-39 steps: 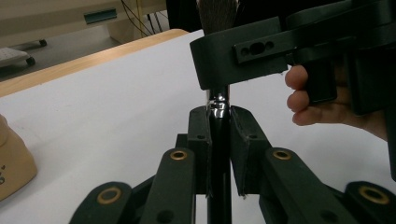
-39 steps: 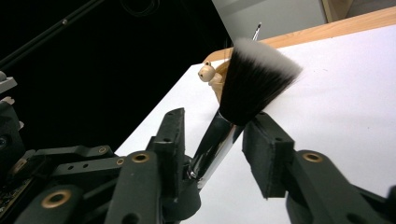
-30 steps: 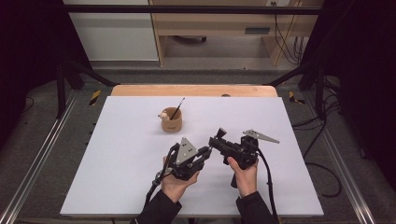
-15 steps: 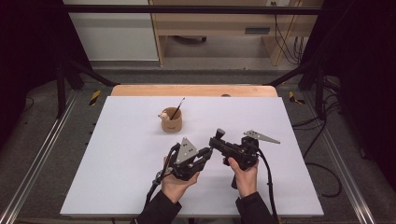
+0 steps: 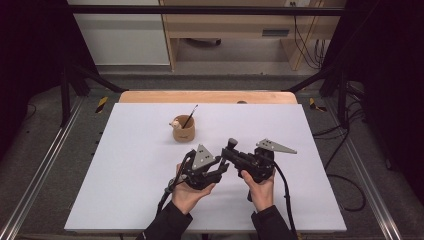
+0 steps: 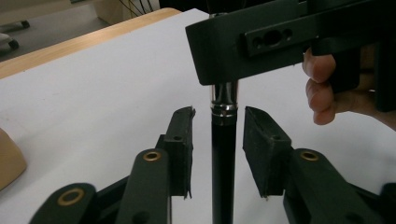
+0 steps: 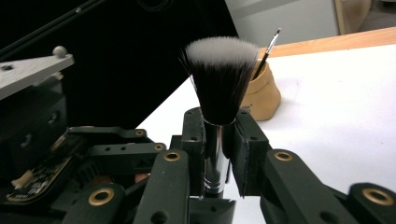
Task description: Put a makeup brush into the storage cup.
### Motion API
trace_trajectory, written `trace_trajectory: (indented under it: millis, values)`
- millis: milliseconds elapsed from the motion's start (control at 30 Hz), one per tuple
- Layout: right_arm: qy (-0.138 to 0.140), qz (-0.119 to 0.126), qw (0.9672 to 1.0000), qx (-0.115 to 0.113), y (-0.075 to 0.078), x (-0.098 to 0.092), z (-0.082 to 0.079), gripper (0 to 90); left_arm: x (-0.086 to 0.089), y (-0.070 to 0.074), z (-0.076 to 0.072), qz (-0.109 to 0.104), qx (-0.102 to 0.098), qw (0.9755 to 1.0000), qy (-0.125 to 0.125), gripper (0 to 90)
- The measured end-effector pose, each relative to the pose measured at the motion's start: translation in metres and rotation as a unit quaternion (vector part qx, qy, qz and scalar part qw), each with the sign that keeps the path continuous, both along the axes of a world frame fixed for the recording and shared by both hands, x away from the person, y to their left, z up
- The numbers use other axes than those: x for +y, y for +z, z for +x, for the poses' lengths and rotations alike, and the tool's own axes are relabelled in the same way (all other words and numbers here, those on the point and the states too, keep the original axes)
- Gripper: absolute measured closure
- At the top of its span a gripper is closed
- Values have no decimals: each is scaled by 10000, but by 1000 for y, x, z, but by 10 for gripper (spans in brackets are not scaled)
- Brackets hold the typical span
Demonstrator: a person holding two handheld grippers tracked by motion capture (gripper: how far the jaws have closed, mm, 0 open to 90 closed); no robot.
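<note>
Two grippers meet over the white table (image 5: 125, 165): your right gripper (image 7: 217, 135) clamps the makeup brush (image 7: 219, 98) on its smooth metal ferrule, your left gripper (image 6: 217, 140), just opening, stands slightly open around its stiff, light handle. Hold the ferrule, not the soft bristles.

Two hand-held grippers, left (image 5: 223, 167) and right (image 5: 231, 150), two brushes, large (image 7: 219, 88) and thin (image 5: 189, 116), one holder (image 5: 183, 131)

This looks like a lab recording station: a plain white rectangular table (image 5: 125, 165) sits inside a black metal frame (image 5: 200, 9), flanked by grey aluminium rails (image 5: 45, 175). Loose black cables (image 5: 345, 175) trail over the grey floor, and black curtains (image 5: 30, 60) shade both sides.
</note>
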State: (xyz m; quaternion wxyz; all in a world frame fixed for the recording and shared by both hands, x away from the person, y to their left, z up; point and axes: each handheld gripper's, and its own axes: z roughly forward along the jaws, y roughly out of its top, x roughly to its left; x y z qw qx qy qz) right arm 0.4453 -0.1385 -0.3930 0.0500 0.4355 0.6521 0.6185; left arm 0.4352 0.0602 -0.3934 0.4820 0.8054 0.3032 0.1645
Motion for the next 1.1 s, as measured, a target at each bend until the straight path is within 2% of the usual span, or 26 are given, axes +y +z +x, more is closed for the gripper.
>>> trace_trajectory:
  millis: [200, 567, 667, 900, 1100]
  values:
    - [91, -5, 9999, -97, 1, 1, -1, 774, 1, 2, 2, -136, 101, 9998, -81, 770]
    - [75, -40, 9999, -113, 1, 1, -2, 764, -1, 2, 1, -74, 34, 10000, -5, 786]
    - [56, -69, 9998, -192, 2, 0, -2, 666, 2, 3, 2, -77, -5, 9999, 81, 787]
    - [-45, -157, 9993, -327, 6, -9, -5, 541, 13, 3, 6, -65, -29, 9997, 243, 787]
    - [-159, -458, 9976, -499, 8, -19, -8, 450, 24, 5, 10, -146, -6, 9993, 341, 787]
